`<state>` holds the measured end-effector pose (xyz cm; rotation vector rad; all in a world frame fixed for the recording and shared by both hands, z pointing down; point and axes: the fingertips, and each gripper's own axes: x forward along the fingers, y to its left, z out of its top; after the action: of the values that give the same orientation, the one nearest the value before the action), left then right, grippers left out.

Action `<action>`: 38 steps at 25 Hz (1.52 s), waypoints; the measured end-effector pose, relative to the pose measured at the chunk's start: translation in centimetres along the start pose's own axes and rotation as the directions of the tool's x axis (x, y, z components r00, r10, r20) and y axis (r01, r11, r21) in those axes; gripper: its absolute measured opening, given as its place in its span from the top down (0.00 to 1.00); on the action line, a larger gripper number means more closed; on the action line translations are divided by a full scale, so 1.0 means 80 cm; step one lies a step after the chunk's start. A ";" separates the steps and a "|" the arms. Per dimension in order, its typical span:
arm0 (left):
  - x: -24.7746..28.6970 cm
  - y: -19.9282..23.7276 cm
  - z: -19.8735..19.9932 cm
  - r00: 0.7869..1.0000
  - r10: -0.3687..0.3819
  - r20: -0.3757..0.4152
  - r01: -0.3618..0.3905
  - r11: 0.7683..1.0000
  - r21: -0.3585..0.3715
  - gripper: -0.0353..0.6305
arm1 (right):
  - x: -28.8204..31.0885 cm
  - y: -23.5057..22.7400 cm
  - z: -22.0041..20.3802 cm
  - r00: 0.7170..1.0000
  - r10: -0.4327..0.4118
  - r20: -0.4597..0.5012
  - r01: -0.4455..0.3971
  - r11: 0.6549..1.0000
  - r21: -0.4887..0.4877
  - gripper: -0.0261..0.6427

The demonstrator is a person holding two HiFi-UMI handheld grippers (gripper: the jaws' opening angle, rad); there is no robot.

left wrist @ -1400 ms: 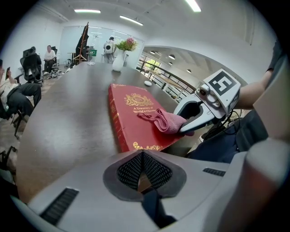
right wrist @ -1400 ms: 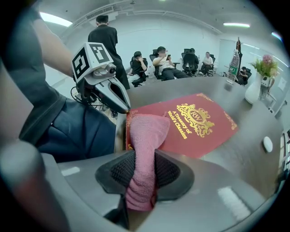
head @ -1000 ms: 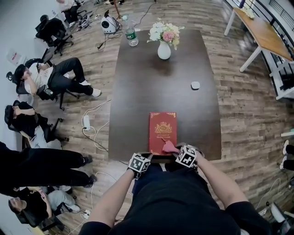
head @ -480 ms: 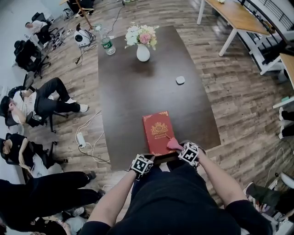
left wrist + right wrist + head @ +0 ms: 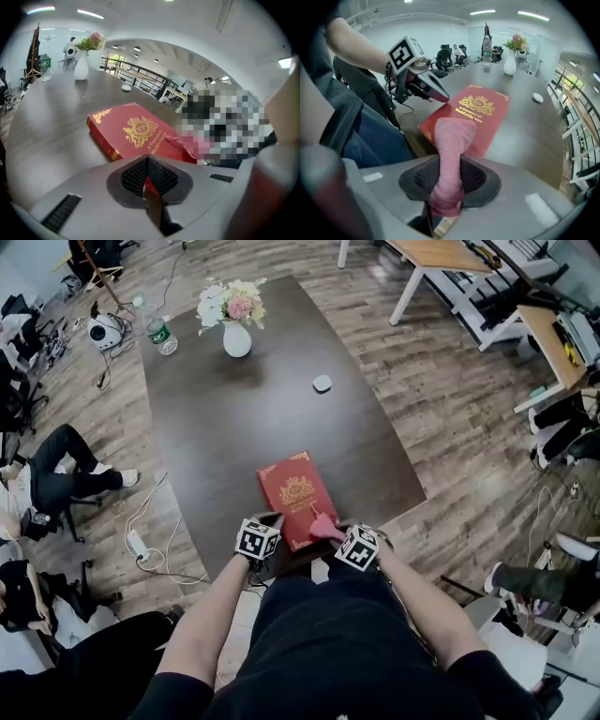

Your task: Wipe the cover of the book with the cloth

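Red book (image 5: 293, 495) lies at the dark table's (image 5: 216, 409) near edge in the head view; wiping could push it off. Left gripper view: left gripper (image 5: 147, 161), jaws together, sits just before its near left corner. Right gripper view: right gripper (image 5: 449, 187) clamps the pink cloth (image 5: 452, 136) over the near end

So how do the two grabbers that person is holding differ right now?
The right gripper has its jaws clamped on a pink cloth; the left gripper has its jaws together with nothing between them. The right gripper's cloth lies on the near right part of the red book's cover, while the left gripper points at the book's near left corner, and whether it touches the book is unclear. Both sit at the book's near end.
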<state>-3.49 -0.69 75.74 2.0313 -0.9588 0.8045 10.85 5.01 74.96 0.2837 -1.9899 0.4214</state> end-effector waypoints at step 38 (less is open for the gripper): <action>0.041 0.018 0.033 1.000 -0.023 -0.005 0.023 0.995 0.094 0.95 | 0.080 0.094 0.079 0.994 0.084 0.073 -0.078 0.993 -0.088 0.78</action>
<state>-2.39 -4.69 77.39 2.1169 -0.9085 0.8556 0.02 9.14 76.89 0.1680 -2.0945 0.3809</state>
